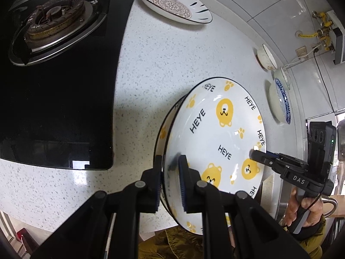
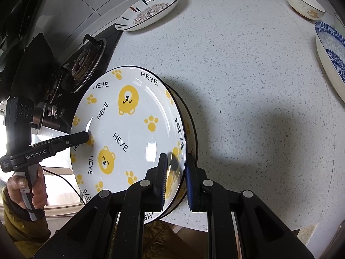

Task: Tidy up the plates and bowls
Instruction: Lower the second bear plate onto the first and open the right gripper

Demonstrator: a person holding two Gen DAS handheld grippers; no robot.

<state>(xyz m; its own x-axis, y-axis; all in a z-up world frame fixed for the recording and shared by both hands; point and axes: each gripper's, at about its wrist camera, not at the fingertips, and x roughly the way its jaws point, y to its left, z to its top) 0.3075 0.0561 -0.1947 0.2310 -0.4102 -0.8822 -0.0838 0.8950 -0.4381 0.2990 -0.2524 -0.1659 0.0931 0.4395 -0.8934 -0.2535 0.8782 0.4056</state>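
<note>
Left wrist view: the left gripper [image 1: 171, 180] is clamped on the near rim of the white ceramic plate with yellow bears [image 1: 217, 142], held tilted above the white speckled countertop [image 1: 161, 64]. The right gripper [image 1: 255, 154] clamps the opposite rim.

Right wrist view: the right gripper [image 2: 177, 180] pinches the plate [image 2: 129, 133] at its right rim; the left gripper [image 2: 86, 137] grips its left rim.

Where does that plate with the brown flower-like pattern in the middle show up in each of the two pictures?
Left wrist view: the patterned plate lies top centre, right of the stove.
Right wrist view: the patterned plate lies upper left, near the wall.
Shared landmark: the bear plate, held by both grippers.
</note>
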